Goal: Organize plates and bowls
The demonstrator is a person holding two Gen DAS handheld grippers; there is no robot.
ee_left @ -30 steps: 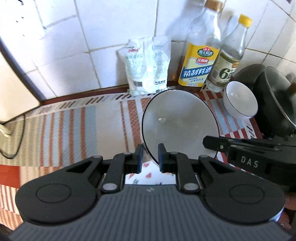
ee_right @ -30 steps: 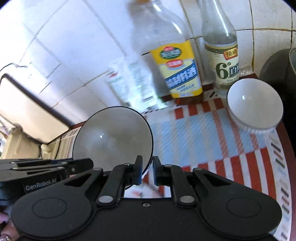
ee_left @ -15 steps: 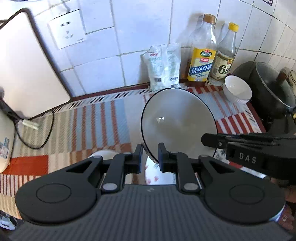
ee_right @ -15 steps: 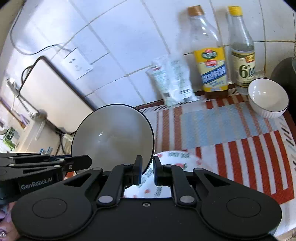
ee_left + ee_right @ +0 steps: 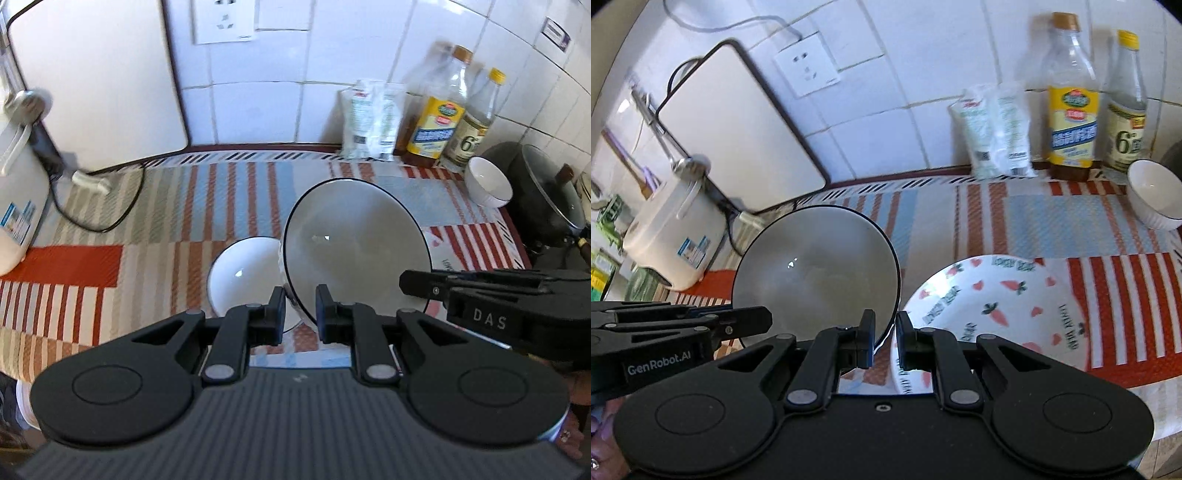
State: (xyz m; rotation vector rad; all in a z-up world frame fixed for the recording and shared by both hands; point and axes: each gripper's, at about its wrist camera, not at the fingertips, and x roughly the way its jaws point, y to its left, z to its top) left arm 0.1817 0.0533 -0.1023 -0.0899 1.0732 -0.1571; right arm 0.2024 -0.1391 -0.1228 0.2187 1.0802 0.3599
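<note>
A large white bowl with a dark rim (image 5: pixel 354 243) hangs tilted above the striped cloth, held by both grippers at once. My left gripper (image 5: pixel 300 314) is shut on its near rim. My right gripper (image 5: pixel 885 339) is shut on the rim of the same bowl (image 5: pixel 816 273) from the other side. Under the held bowl, a second white bowl (image 5: pixel 243 273) stands on the cloth. A carrot-patterned plate (image 5: pixel 993 306) lies to the right of it. A small white bowl (image 5: pixel 1154 195) stands at the back right by the bottles.
Two bottles (image 5: pixel 436 122) and a white bag (image 5: pixel 369 118) stand against the tiled wall. A dark pan with a glass lid (image 5: pixel 546 192) is at the far right. A cutting board (image 5: pixel 99 81) leans at the back left, beside a rice cooker (image 5: pixel 672 236) with its cable.
Both grippers drew back from the wall and drifted left with the large bowl between them. The second white bowl and the carrot plate came into view beneath it.
</note>
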